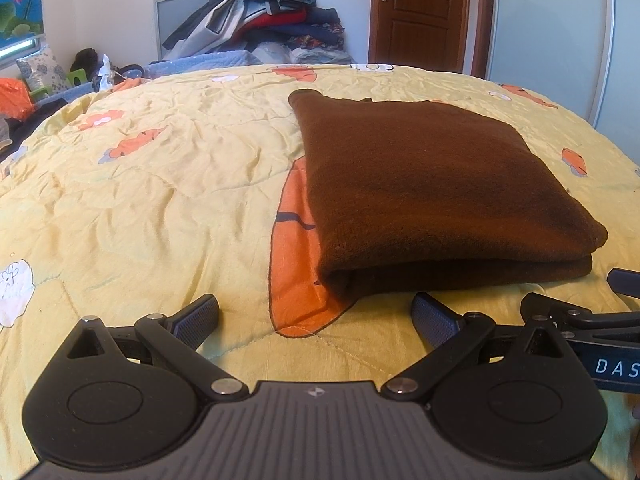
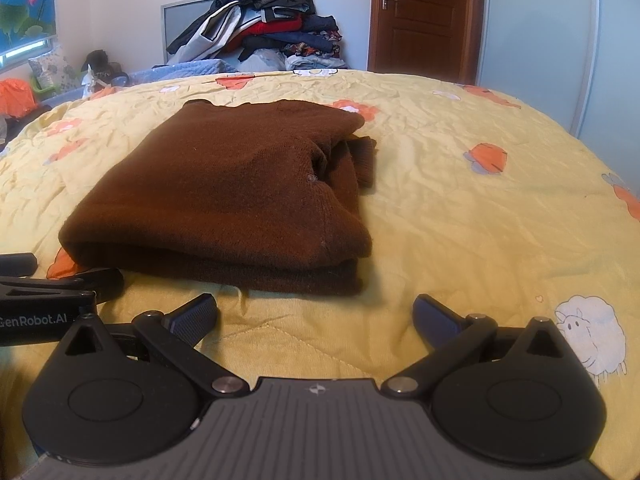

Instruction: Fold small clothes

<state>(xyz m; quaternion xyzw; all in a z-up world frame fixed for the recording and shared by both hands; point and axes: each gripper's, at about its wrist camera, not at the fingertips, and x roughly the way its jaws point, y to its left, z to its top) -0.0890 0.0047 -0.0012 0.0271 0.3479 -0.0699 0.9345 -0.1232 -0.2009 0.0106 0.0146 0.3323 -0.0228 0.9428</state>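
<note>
A brown knitted garment lies folded into a thick rectangle on the yellow quilt. It also shows in the right wrist view, with a sleeve cuff sticking out at its right side. My left gripper is open and empty, just in front of the garment's near left corner. My right gripper is open and empty, just in front of the near right corner. Each gripper shows at the edge of the other's view: the right one and the left one.
The quilt with carrot and sheep prints covers the bed. A pile of clothes is stacked beyond the far edge. A wooden door and a wardrobe stand at the back right. Clutter lies at the left.
</note>
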